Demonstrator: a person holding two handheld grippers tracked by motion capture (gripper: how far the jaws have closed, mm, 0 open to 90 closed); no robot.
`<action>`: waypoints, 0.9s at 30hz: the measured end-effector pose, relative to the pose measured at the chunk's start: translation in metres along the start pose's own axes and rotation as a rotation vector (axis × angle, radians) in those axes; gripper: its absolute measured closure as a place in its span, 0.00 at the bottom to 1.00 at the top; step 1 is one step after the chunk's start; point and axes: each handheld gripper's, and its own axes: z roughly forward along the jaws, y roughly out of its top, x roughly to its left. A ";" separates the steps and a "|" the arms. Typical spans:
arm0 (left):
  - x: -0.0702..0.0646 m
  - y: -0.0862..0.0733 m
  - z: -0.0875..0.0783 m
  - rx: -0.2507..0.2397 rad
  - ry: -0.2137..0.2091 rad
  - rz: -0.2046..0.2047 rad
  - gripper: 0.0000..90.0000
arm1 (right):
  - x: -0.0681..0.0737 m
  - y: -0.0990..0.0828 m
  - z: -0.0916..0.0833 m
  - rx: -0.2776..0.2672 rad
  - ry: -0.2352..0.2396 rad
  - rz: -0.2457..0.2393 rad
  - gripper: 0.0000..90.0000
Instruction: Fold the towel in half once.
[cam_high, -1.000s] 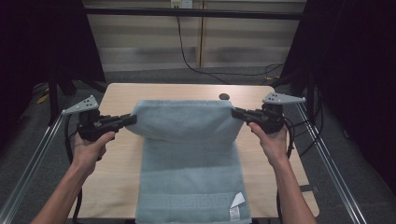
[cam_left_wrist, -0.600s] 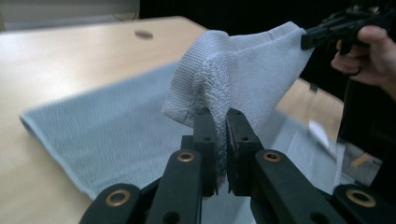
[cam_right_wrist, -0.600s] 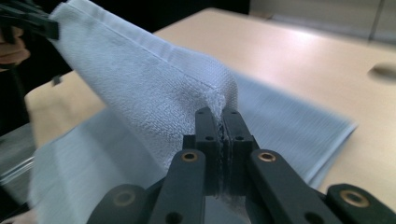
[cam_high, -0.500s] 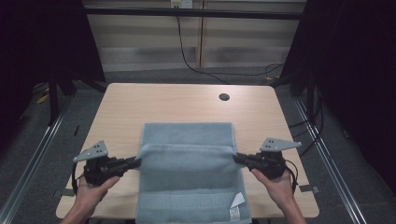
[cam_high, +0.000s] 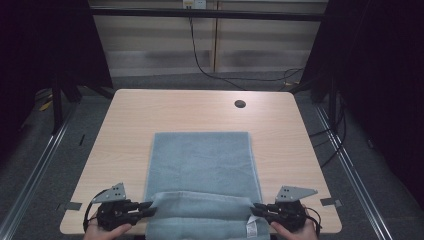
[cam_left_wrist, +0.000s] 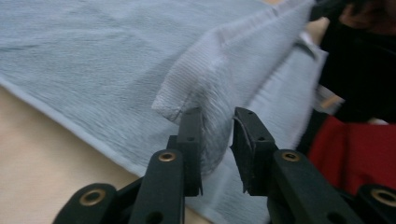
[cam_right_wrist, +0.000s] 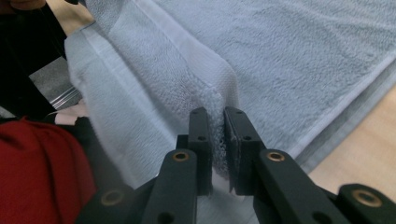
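Grey terry towel (cam_high: 202, 162) laid flat on light wood table (cam_high: 130, 120), long axis running away from the person; far half spread smooth, far edge folded back toward the near table edge — fold bulge seen across the near end.

L gripper (cam_high: 148, 208) at near-left corner of the fold; R gripper (cam_high: 256, 209) at near-right corner, beside the white care label (cam_high: 251, 229). Both low, close to the tabletop.

L gripper view: jaws have just been opening; towel corner (cam_left_wrist: 187, 88) sits between them, cloth against the left pad, a clear gap to the right pad — no real pinch judged, jaws part-open. R gripper view: jaws have just been opening too, but the gap is narrow and a bunched hem (cam_right_wrist: 217, 116) is seen pressed between both pads — grip judged not yet let go.

Handling, as judged: light, soft, limp; no stiffness, so it drapes and sags between two holds. Pile gives good friction, slip unlikely. Not fragile. Best taken at corners or hemmed edge, where the weave is denser and two layers can be pinched together; mid-cloth grabs would bunch it.

Small dark grommet hole (cam_high: 240, 104) noted far right on table, well apart from towel.
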 end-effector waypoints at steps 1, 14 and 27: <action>-0.004 -0.001 -0.001 0.007 0.002 0.008 0.80 | 0.003 -0.003 -0.002 0.001 0.007 0.004 0.90; 0.012 0.016 -0.015 -0.082 -0.008 -0.012 0.52 | 0.005 -0.006 -0.020 -0.045 0.000 0.030 0.73; 0.086 0.066 0.040 -0.022 0.149 -0.082 0.63 | -0.053 0.058 0.051 -0.037 -0.021 0.001 0.67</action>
